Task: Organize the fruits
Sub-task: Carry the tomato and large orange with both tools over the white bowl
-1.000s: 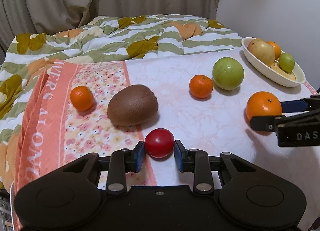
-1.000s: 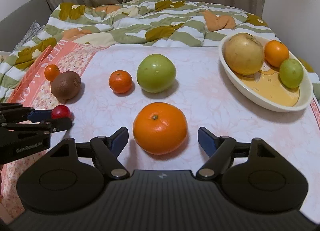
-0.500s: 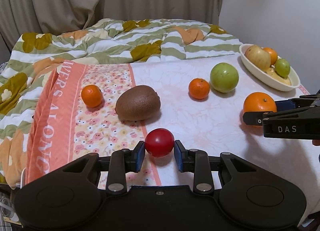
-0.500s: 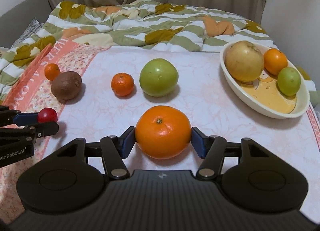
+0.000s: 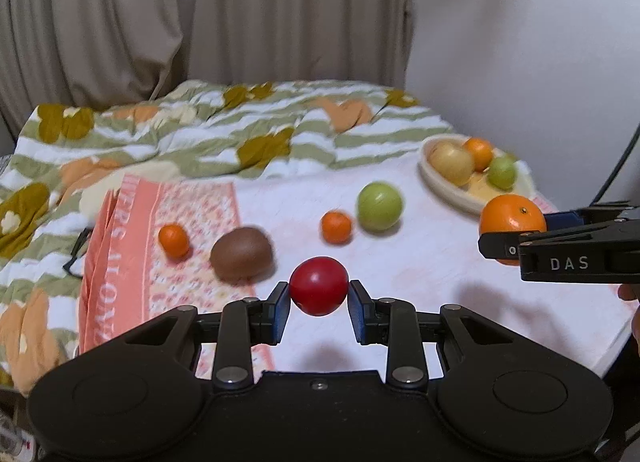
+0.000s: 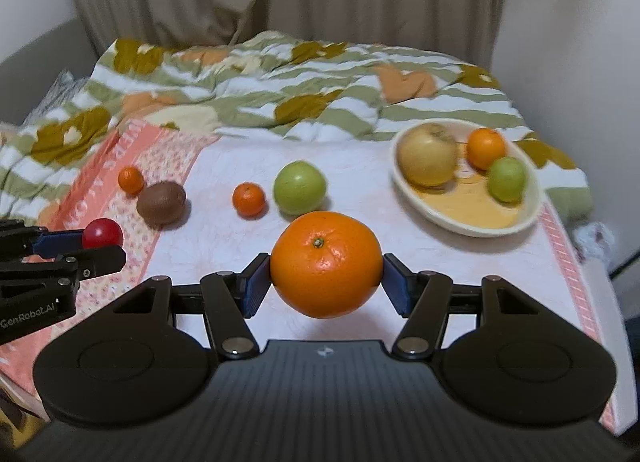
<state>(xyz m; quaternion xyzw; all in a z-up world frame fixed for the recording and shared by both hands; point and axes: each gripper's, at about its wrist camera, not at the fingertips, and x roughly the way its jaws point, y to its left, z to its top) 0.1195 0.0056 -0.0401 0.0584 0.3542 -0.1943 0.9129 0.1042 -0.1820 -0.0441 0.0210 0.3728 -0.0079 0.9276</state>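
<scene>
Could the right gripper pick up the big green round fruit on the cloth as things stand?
Probably not yet: the right gripper is shut on a large orange. The path to the big green round fruit looks clear.

On the tabletop (image 6: 420, 262), the bowl (image 6: 448, 218) sits far right, holding three fruits. Left of the bowl lies an apple (image 6: 300, 187), then a mandarin (image 6: 249, 199), a kiwi (image 6: 161, 203) and another mandarin (image 6: 131, 180) farthest left. Behind the bowl lies a quilt (image 6: 280, 90).
</scene>
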